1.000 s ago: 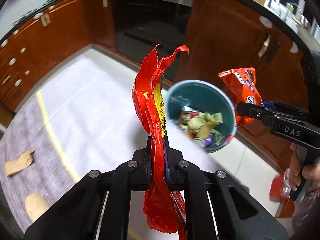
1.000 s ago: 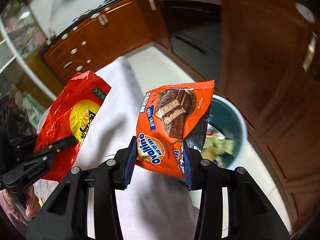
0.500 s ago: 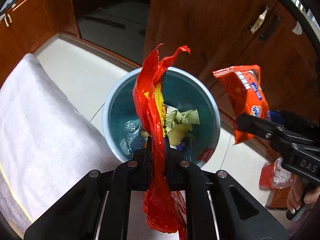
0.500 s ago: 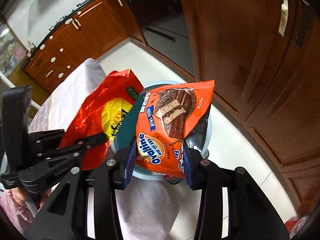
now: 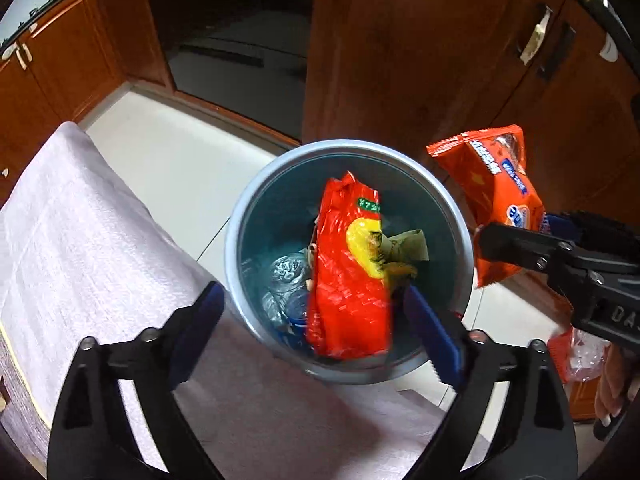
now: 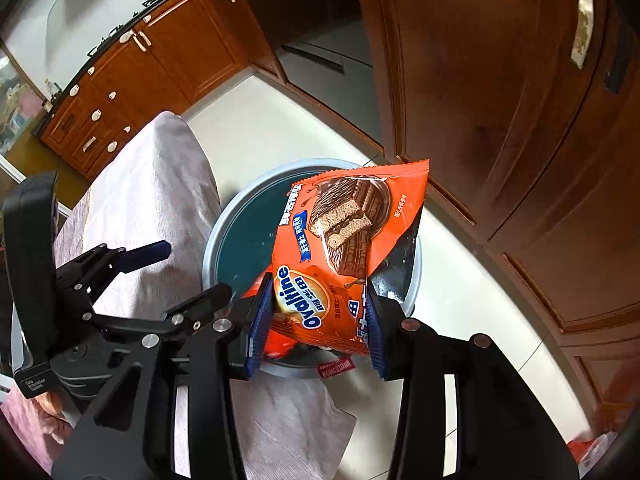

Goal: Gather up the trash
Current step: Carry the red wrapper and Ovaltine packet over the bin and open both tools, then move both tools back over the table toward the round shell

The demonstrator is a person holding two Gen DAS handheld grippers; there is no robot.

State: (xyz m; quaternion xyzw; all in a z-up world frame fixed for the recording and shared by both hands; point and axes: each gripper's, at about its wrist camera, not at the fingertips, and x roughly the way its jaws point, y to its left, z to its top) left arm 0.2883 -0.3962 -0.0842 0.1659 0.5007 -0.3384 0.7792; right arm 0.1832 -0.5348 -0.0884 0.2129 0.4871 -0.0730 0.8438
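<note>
My left gripper (image 5: 316, 328) is open and empty above the blue round bin (image 5: 256, 208). A red and yellow snack bag (image 5: 348, 272) lies free in the bin, on crumpled paper and a plastic bottle (image 5: 286, 276). My right gripper (image 6: 314, 320) is shut on an orange Ovaltine wrapper (image 6: 344, 240) and holds it over the bin's rim (image 6: 240, 208). The wrapper (image 5: 492, 196) and right gripper (image 5: 486, 240) also show at the right in the left wrist view. The left gripper (image 6: 188, 272) shows open at the left in the right wrist view.
A white cloth-covered table (image 5: 80, 240) meets the bin on the left and front. Brown wooden cabinets (image 5: 420, 60) stand close behind the bin. A red and clear bag (image 5: 572, 352) lies on the tiled floor at the right.
My left gripper has opened and let go of the red snack bag, which dropped into the bin. My right gripper has moved nearer over the bin with the Ovaltine wrapper.
</note>
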